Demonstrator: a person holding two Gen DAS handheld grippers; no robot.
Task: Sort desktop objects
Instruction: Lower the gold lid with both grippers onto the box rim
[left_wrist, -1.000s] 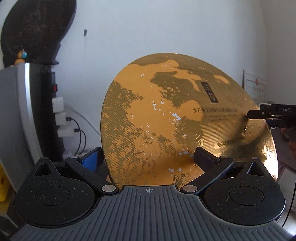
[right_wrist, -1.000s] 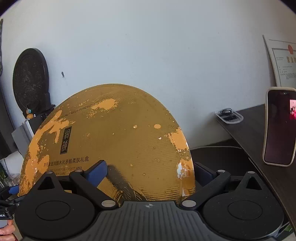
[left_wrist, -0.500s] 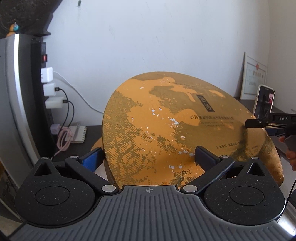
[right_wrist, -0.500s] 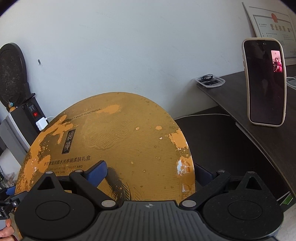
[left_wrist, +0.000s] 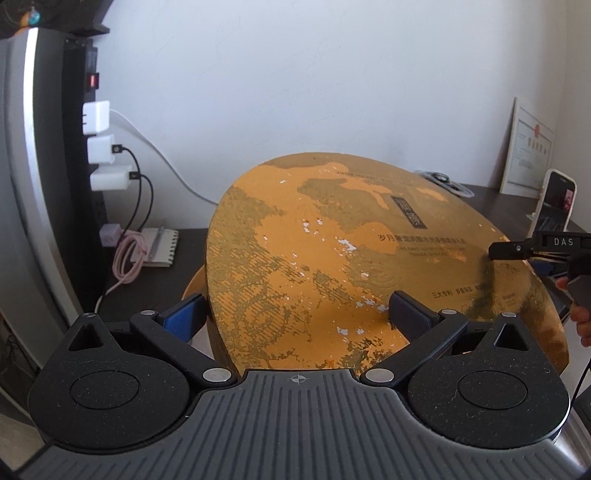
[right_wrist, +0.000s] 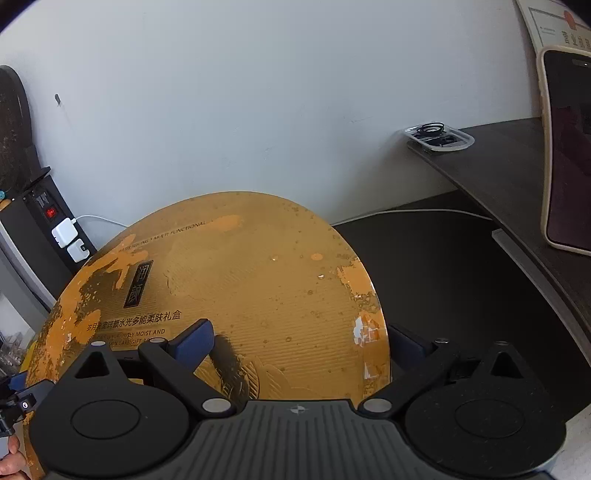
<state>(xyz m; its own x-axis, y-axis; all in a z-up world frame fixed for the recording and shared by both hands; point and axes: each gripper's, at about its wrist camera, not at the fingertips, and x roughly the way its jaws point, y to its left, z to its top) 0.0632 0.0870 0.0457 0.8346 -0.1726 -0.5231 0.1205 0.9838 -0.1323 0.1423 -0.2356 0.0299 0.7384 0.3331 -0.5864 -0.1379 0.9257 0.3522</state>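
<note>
A: Where's the round, worn gold-and-orange cardboard gift-box lid (left_wrist: 332, 258)?

B: Tilted above the dark desk (right_wrist: 498, 170), left gripper (left_wrist: 295, 314) and right gripper (right_wrist: 299, 343) each clamping an edge.

A: Progress?

B: Mid-carry; there appears to be an orange rim beneath. Whether it's being lifted off or lowered on is unclear.

I see a large round gold-and-orange gift-box lid (left_wrist: 332, 258), a flat disc of ribbed card with worn, flaking foil, white chips, a small black label and lines of printed Chinese and English text. It sits tilted, far edge raised, in front of the white wall (left_wrist: 314, 74). Below its near-left rim, away from that wall, a sliver of matching gold box base (left_wrist: 192, 286) peeks out; I cannot tell whether they touch.
</note>
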